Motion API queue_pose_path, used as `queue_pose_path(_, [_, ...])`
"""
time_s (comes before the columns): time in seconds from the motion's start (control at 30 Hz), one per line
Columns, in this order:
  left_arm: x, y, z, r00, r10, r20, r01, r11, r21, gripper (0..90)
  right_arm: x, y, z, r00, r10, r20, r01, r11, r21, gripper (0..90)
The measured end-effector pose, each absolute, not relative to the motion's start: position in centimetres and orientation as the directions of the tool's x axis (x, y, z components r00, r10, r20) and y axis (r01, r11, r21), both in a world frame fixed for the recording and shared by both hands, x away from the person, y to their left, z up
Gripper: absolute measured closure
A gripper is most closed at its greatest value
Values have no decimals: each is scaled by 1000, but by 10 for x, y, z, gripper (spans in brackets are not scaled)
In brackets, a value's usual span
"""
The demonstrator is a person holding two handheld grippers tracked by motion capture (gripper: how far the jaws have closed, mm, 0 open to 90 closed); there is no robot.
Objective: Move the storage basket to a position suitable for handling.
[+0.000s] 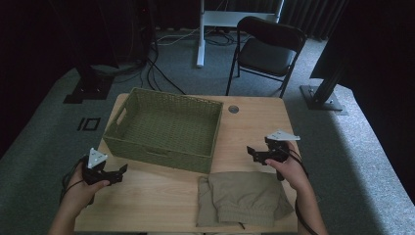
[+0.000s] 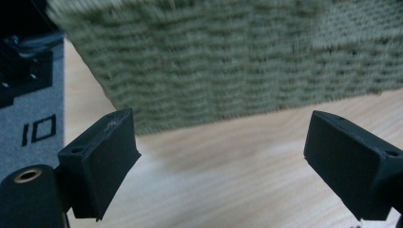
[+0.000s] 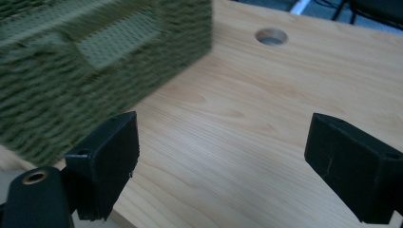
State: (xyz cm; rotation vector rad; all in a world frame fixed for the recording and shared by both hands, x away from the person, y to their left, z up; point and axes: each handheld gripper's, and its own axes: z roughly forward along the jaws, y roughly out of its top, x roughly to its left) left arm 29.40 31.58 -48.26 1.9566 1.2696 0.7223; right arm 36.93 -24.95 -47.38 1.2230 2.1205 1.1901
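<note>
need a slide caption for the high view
Two open hand-held grippers, left gripper and right gripper, flank folded khaki shorts before an empty green woven basket.

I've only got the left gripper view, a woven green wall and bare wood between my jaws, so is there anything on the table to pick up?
Observer: Yes, a folded khaki cloth garment lies at the near edge of the light wooden table, right of centre.
Operator: Is the basket holding anything?
Observer: No, the green woven rectangular basket looks empty from the high view.
Operator: Where is the other gripper?
Observer: The right gripper is over the table just beyond the garment, jaws open, nothing held.
Operator: And mine?
Observer: The left gripper is by the basket's near left corner, open.
</note>
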Motion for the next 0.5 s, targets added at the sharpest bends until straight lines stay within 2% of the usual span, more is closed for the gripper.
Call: queue_pose_path(0.5, [322,324,-441,392,915,91,452,-279,847,111,365,-195,-454,-630,776,33,425,309,851,108])
